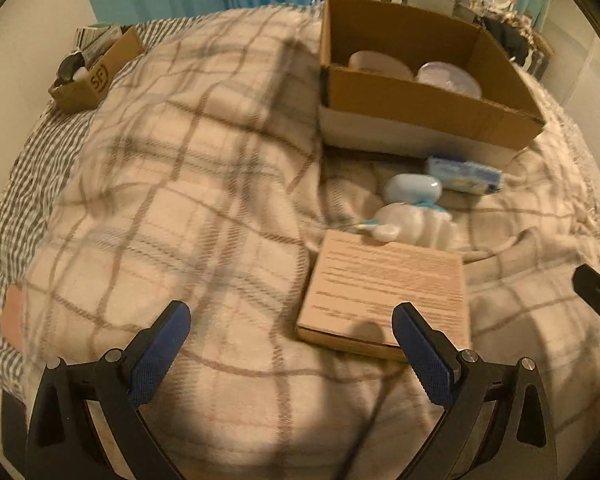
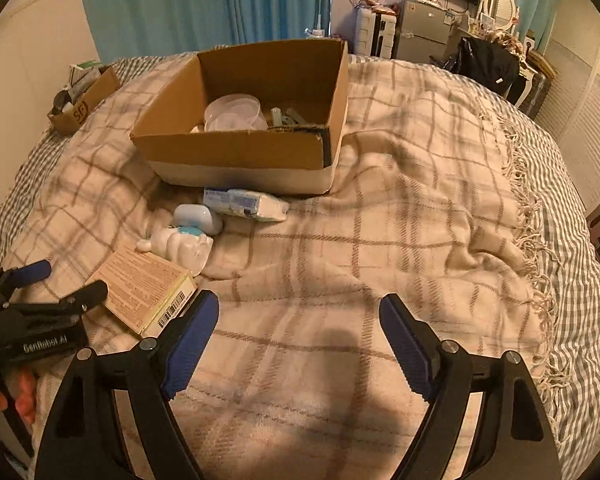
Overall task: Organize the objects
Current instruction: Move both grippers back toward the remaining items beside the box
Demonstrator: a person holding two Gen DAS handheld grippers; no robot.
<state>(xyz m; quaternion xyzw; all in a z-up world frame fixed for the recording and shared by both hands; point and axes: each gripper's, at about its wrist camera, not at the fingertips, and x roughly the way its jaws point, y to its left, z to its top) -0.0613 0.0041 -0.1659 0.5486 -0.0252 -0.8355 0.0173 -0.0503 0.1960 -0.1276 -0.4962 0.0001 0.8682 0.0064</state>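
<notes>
A large open cardboard box (image 1: 428,100) (image 2: 236,152) stands on the plaid blanket and holds clear plastic tubs (image 2: 234,114) and small grey items. In front of it lie a blue-white tissue pack (image 1: 464,174) (image 2: 246,203), a pale blue case (image 1: 412,188) (image 2: 196,218), a white figurine (image 1: 416,224) (image 2: 180,246) and a flat tan box (image 1: 388,292) (image 2: 144,288). My left gripper (image 1: 296,344) (image 2: 56,280) is open and empty, just left of the tan box. My right gripper (image 2: 300,340) is open and empty over bare blanket, right of the tan box.
A small cardboard box (image 1: 96,72) (image 2: 84,100) with odds and ends sits at the far left by the wall. The blanket's fringed edge (image 2: 528,240) runs down the right. Furniture and a fridge (image 2: 424,36) stand behind the bed.
</notes>
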